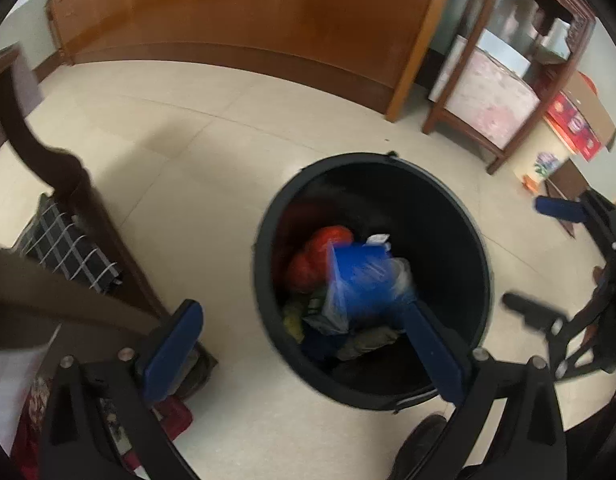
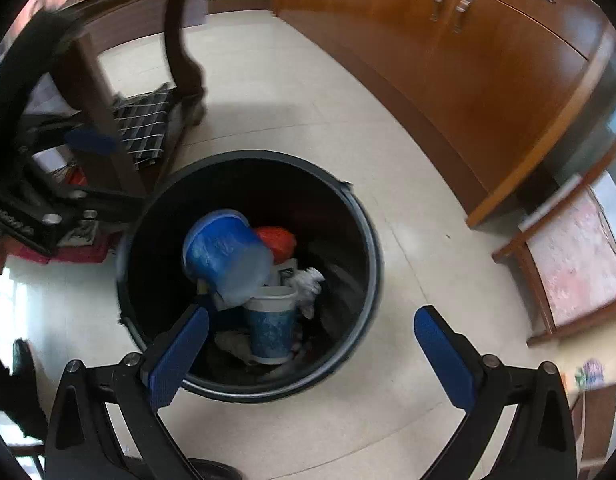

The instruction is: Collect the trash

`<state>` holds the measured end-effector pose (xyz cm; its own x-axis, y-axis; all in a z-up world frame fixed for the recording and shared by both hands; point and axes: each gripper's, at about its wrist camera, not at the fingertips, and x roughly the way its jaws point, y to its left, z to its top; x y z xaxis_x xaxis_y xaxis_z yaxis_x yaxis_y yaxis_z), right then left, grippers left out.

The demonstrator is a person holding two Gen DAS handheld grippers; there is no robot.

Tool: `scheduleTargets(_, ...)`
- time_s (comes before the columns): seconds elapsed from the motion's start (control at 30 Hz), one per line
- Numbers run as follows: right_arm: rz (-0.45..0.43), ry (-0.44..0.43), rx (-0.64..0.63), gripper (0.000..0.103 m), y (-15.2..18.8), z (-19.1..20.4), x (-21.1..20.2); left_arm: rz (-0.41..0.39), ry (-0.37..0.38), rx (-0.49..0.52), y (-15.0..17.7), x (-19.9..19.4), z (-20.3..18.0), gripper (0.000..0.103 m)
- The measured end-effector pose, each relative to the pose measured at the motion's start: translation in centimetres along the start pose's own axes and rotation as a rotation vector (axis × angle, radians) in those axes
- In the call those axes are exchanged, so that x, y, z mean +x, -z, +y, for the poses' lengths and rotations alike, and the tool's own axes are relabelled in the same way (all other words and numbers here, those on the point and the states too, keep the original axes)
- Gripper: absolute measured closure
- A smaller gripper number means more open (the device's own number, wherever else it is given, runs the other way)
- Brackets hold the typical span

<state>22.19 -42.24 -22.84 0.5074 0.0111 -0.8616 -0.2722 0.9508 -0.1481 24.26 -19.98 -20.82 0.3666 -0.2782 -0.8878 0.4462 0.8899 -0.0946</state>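
Both tools point steeply down over a round black bin on the glossy pale tile floor. Left tool gapes wide, empty; right tool likewise. Inside the bin: blue plastic tub, tilted, paper cup upright, orange bag, crumpled wrappers. Open floor rings the rim; wooden cabinet stands well apart.

Left claw, right claw agape
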Motion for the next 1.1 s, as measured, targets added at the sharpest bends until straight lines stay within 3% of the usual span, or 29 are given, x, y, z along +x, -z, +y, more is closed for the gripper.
scheduleTargets(0.2, 0.015, 0.051, 0.157, 0.0, 0.8, -0.3, -1.4, -0.112, -0.099, -0.04, 2.1, -3.6, -0.3, 0.0)
scheduleTargets(0.3, -0.009, 0.056, 0.215, 0.0, 0.8, 0.6, -2.7, -0.138, -0.111, -0.076, 3.2, -5.1, 0.0, 0.0)
scheduleTargets(0.73, -0.124, 0.04, 0.314, 0.0, 0.0, 5.1, -8.7, -0.226, -0.149, -0.088, 4.9, -11.1, 1.0, 0.0)
scheduleTargets(1.1, -0.193, 0.068, 0.326, 0.0, 1.0, 8.2, -15.3, -0.307, -0.163, -0.095, 7.1, -16.2, -0.1, 0.0)
